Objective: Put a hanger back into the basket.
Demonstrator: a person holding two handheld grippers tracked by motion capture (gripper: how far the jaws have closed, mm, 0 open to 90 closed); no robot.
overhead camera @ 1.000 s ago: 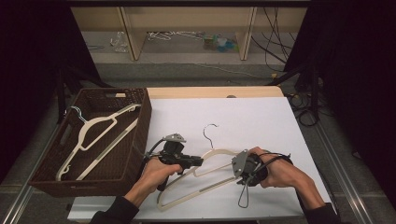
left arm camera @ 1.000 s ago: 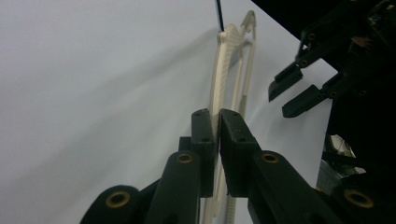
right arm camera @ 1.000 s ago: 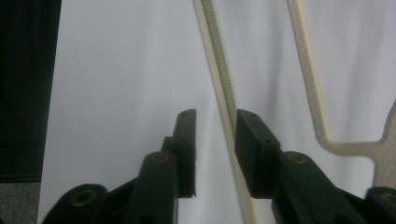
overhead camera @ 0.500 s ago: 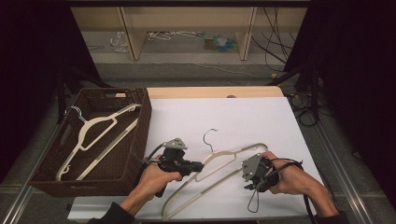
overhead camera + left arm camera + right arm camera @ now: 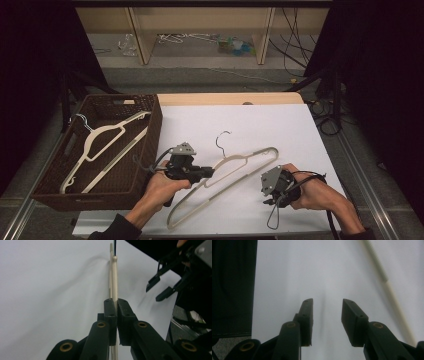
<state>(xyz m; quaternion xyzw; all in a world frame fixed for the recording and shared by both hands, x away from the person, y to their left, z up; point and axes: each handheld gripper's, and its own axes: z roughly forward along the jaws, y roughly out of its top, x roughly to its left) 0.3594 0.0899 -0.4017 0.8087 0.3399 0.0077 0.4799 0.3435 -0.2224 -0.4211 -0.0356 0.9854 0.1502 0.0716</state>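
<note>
A cream plastic hanger with a dark wire hook lies slantwise on the white table. My left gripper is shut on its left arm, and in the left gripper view the thin cream bar runs straight out from between the closed jaws. My right gripper stands open just below the hanger's right end, touching nothing. Its own view has bare table between the spread jaws, with the hanger's bar off to the right. The left gripper view also catches the open right gripper.
A brown wicker basket stands at the table's left edge with a second cream hanger lying in it. Beyond the table is a low wooden shelf with clutter. Cables hang off the right side.
My right gripper has let go of the hanger's right end and drawn back to the right and toward me. The left gripper stays shut on the hanger, which shifted slightly.
</note>
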